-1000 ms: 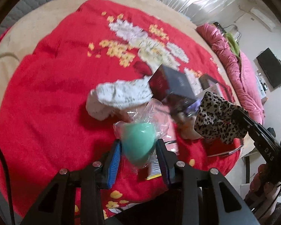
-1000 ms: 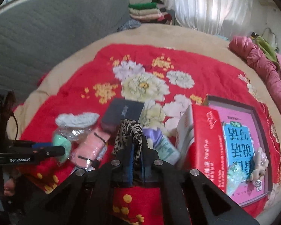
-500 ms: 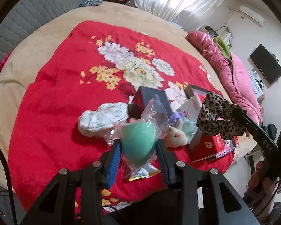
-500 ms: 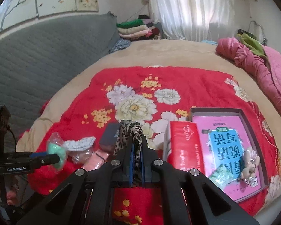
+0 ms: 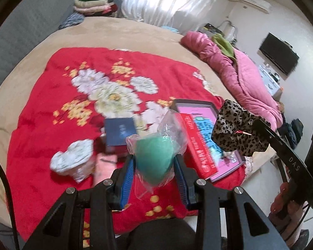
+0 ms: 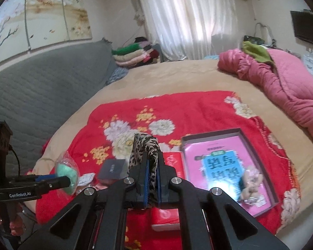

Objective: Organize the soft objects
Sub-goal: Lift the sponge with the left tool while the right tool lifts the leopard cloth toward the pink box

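My left gripper (image 5: 154, 166) is shut on a green sponge in a clear plastic bag (image 5: 154, 156) and holds it well above the red floral blanket (image 5: 41, 125). It also shows at the left of the right wrist view (image 6: 66, 176). My right gripper (image 6: 152, 166) is shut on a leopard-print cloth (image 6: 145, 148), held up in the air; the cloth also shows at the right of the left wrist view (image 5: 237, 133). On the blanket lie a white patterned cloth (image 5: 73, 158) and a pink soft item (image 5: 104, 164).
A dark blue box (image 5: 120, 131), an upright red box (image 5: 198, 143) and an open box with a pink and blue book (image 6: 225, 162) and a small plush toy (image 6: 250, 181) sit on the blanket. A pink quilt (image 6: 281, 83) lies at the right. Folded clothes (image 6: 135, 54) are stacked far back.
Both grippers have risen and pulled back from the blanket with their loads still held. The objects on the blanket now look smaller and farther away.
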`<state>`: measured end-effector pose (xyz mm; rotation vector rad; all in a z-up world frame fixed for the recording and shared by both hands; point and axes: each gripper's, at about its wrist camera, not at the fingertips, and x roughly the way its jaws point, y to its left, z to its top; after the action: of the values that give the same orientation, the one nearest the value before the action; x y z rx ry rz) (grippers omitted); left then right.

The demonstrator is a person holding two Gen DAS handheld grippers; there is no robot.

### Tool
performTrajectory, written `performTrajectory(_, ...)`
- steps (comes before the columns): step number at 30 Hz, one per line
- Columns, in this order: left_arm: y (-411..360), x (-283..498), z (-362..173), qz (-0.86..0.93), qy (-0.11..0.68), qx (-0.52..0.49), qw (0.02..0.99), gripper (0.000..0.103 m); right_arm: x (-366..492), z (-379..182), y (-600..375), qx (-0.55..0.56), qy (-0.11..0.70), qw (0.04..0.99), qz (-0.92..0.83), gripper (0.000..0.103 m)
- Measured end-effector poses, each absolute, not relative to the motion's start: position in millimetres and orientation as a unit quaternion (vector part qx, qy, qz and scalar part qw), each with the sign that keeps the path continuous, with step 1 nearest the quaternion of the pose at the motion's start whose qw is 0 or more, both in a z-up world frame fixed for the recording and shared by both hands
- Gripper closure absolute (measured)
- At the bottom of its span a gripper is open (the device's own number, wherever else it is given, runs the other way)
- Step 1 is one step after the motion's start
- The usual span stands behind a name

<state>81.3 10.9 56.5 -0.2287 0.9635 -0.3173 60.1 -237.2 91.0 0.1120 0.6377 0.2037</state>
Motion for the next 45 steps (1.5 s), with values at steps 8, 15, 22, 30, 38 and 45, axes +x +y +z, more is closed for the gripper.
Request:
performTrajectory(8,-58,90,76,-0.197,0.450,-0.076,0.868,0.065,41,103,-287,0.074,0.294,0.951,0.056,0.097)
performTrajectory(15,-108,97,78,-0.221,0.457,-0.049,0.860,0.065,26,111,-330,0.094,0.278,0.956,0.020,0.097)
performTrajectory(22,-149,108,68,-0.239,0.470,-0.021,0.850,0.065,17,110,-361,0.112,0.271,0.956,-0.007,0.097)
performTrajectory(30,-190,119,51,-0.258,0.482,0.009,0.837,0.065,18,100,-380,0.121,0.276,0.953,-0.027,0.097)
performTrajectory(38,-227,127,28,-0.279,0.503,0.033,0.817,0.065,23,87,-396,0.134,0.289,0.947,-0.037,0.097)
performTrajectory(45,-254,127,2,-0.290,0.522,0.056,0.800,0.065,27,70,-410,0.142,0.305,0.941,-0.046,0.097)
